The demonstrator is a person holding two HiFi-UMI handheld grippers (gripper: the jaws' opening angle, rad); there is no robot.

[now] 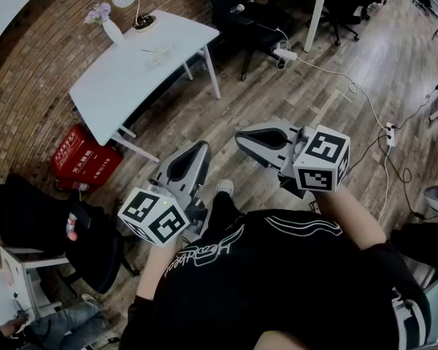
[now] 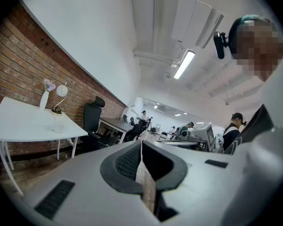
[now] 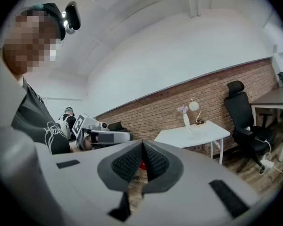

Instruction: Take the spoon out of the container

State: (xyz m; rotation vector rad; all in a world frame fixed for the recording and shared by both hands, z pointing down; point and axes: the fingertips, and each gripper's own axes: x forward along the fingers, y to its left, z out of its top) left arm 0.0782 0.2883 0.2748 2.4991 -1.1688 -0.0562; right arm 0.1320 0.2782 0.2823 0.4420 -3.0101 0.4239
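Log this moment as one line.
left gripper: shut, empty | right gripper: shut, empty | white table: ahead, untouched | spoon: not visible

2 items at table (image 1: 131, 86) far end: vase (image 1: 108, 28) left, lamp (image 1: 136, 13) right. Crate (image 1: 84, 157) on floor left of table; chair (image 1: 237, 17) to right.
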